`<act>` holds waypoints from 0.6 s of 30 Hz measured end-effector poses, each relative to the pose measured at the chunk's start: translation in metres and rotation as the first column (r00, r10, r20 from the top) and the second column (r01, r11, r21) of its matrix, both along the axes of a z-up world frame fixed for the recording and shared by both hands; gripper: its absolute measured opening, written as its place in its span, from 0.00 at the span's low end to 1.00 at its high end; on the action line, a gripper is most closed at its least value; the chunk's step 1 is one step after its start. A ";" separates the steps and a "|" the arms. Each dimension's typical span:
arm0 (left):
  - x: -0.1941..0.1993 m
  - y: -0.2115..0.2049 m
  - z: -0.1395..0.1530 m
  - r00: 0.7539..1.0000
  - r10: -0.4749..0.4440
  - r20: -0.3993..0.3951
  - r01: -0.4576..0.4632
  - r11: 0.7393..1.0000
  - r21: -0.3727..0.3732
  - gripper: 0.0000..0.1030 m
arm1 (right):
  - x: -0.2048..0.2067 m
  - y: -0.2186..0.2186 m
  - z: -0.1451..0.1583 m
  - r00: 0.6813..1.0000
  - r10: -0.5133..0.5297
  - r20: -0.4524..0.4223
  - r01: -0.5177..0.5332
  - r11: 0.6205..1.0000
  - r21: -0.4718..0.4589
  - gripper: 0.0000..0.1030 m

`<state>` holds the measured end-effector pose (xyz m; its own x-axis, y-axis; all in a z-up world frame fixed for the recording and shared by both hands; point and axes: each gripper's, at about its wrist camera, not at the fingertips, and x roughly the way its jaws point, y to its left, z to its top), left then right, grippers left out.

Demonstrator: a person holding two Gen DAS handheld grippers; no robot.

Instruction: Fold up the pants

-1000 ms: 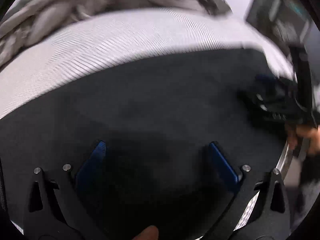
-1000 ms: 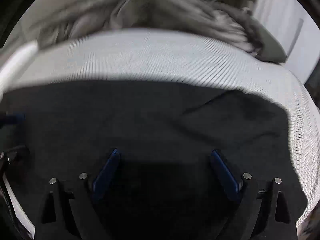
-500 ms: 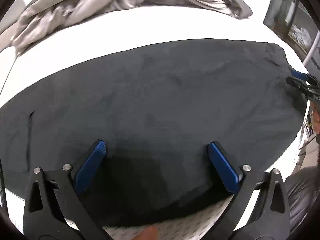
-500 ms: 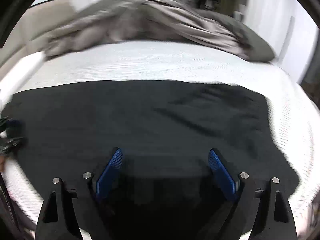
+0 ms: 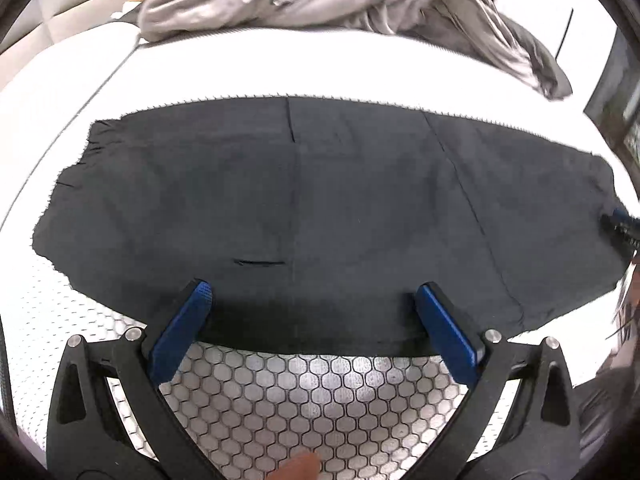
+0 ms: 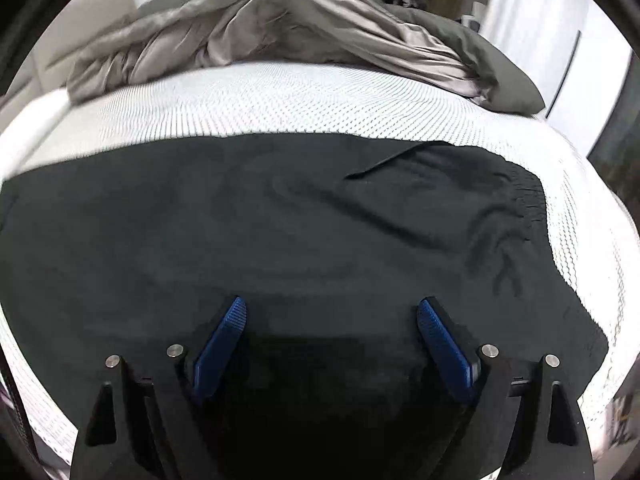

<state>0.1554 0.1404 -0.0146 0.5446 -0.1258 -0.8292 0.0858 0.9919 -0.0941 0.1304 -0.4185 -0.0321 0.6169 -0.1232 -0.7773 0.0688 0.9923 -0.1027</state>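
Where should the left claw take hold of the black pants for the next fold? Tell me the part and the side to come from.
Probably the near hem edge of the black pants, just ahead of the open left claw. Come from the near side, low over the white mattress: the cloth lies flat, and only its free edge offers a lip to pinch.

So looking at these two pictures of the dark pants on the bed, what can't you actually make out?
- Left wrist view: the right gripper is cut off by the picture's edge; its jaws cannot be judged there.
- Right wrist view: the near edge of the pants is hidden behind the gripper body.
- Both views: whatever lies under the grey blanket is covered.
- Left wrist view: the room at the far right is blurred.
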 end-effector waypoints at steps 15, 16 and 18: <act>0.030 0.023 -0.006 0.986 0.163 -0.040 -0.160 0.983 0.086 1.00 | 0.031 0.090 -0.017 0.978 0.189 -0.085 -0.194 0.980 -0.052 0.89; 0.031 0.022 -0.003 0.984 0.174 -0.037 -0.170 0.981 0.090 0.99 | 0.030 0.081 -0.016 0.984 0.159 -0.082 -0.161 0.987 -0.023 0.89; 0.030 0.014 0.003 0.984 0.177 -0.029 -0.174 0.981 0.082 0.98 | 0.026 0.079 -0.008 0.987 0.155 -0.044 -0.154 0.988 0.021 0.89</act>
